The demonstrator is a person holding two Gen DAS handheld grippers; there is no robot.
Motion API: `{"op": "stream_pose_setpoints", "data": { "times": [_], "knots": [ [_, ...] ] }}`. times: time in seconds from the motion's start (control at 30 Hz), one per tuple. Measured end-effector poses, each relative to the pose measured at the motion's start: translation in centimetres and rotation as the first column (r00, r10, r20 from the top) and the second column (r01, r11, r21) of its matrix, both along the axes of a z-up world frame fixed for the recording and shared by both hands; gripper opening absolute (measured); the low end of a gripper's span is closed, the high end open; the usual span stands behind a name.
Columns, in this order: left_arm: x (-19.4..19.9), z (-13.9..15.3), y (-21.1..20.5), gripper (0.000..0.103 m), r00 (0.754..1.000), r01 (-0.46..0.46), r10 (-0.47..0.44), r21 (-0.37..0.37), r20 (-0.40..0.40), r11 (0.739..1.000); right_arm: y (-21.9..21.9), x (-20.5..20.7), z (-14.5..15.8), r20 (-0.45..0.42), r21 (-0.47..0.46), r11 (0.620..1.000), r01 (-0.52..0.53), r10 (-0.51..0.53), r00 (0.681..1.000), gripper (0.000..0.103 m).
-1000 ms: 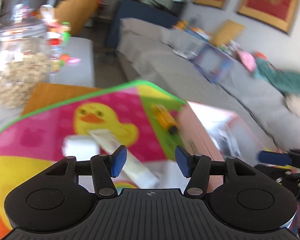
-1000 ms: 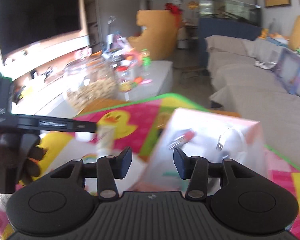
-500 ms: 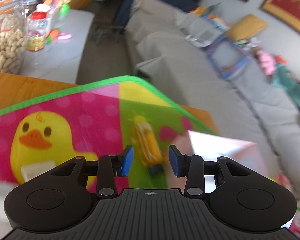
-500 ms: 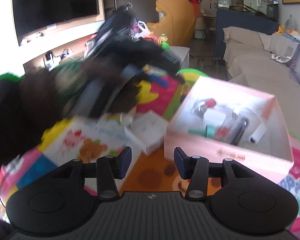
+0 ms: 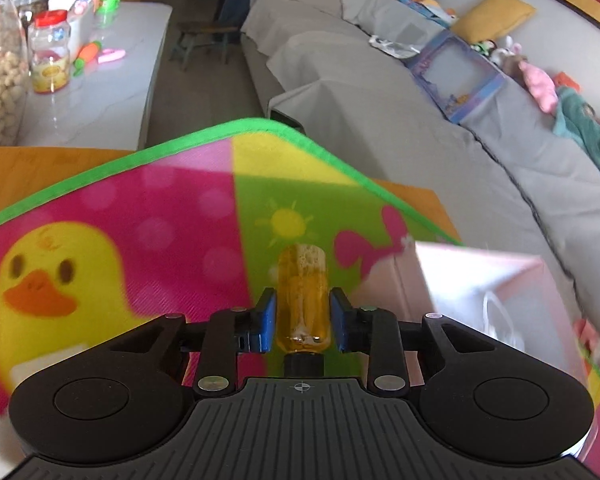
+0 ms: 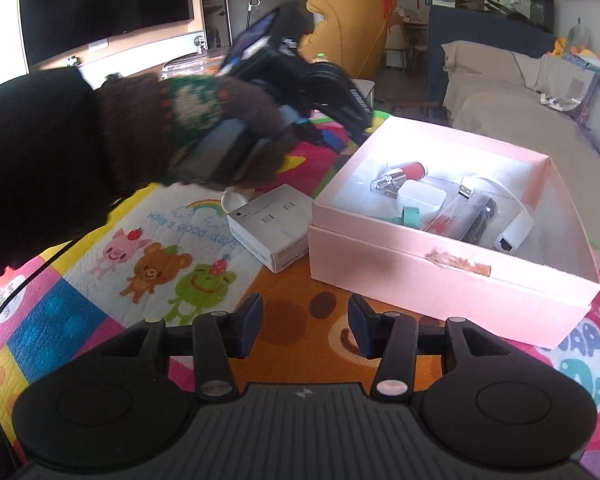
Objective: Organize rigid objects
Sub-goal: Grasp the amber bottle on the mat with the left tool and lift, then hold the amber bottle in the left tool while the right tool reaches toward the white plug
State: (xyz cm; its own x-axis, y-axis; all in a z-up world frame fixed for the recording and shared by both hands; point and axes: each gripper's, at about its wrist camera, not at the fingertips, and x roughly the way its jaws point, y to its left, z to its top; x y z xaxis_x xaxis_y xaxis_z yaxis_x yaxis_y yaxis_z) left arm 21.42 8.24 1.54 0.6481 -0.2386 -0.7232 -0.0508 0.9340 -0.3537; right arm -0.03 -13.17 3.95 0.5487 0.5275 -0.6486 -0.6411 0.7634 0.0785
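The left gripper point(image 5: 302, 322) has just been closing and its blue pads now clamp the amber-handled screwdriver point(image 5: 302, 300) lying on the colourful play mat point(image 5: 160, 216), beside the pink box point(image 6: 452, 264). The right gripper point(image 6: 304, 326) hovers part-open and empty before that box.

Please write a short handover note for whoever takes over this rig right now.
Left claw: its jaws have just been closing and now press on the amber screwdriver handle, which lies on the play mat.
Right claw: open, empty, low over the mat in front of the pink box.
Done: the box already holds a plug, a red-capped item, a cable and other small things.
Left: lift the screwdriver into the box; the white carton beside the box likely follows.
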Motion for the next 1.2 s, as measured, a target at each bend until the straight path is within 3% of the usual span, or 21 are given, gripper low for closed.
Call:
{"op": "stream_pose_setpoints", "data": {
  "times": [0.27,0.37,0.53,0.63,0.73,0.83,0.9,1.07,1.2],
  "knots": [
    [-9.0,0.6,0.6,0.032,0.995,0.093,-0.096,0.077,0.037,0.993,1.8,0.1,-0.5,-0.036,0.020,1.000,-0.011,0.012,0.999,0.049],
    [-13.0,0.6,1.6,0.032,0.992,0.111,-0.114,0.073,0.048,0.991,2.4,0.2,-0.6,-0.049,0.025,1.000,0.008,-0.006,0.999,0.055],
    [-18.7,0.4,2.8,0.032,0.993,0.111,-0.111,0.008,0.049,0.994,3.5,0.6,-0.9,-0.074,0.019,1.000,0.015,-0.013,0.997,0.057],
    [-21.5,0.3,3.1,0.032,0.989,0.132,-0.132,0.004,0.059,0.991,4.4,0.4,-0.9,-0.054,0.000,1.000,0.009,-0.009,0.998,0.057],
    [-23.2,0.6,2.8,0.032,0.987,0.145,-0.148,0.049,0.059,0.988,5.7,-0.1,-0.7,0.014,-0.042,0.999,-0.030,0.031,0.999,0.066],
    [-24.2,0.8,2.4,0.032,0.988,0.139,-0.144,0.084,0.059,0.987,7.3,-0.4,-0.5,0.125,-0.115,0.993,0.000,0.015,0.992,0.068],
    [-24.8,0.8,2.0,0.032,0.986,0.145,-0.153,0.118,0.062,0.982,8.4,0.2,-0.3,0.121,-0.122,0.992,-0.016,0.031,0.992,0.070],
    [-26.3,1.0,2.3,0.032,0.987,0.144,-0.152,0.149,0.046,0.978,11.2,1.3,-0.2,0.127,-0.130,0.990,-0.057,0.074,0.989,0.069],
    [-27.0,1.2,3.0,0.032,0.992,0.118,-0.125,0.157,0.033,0.980,11.8,2.3,-0.7,0.087,-0.105,0.993,-0.051,0.060,0.994,0.049]
  ]
}}
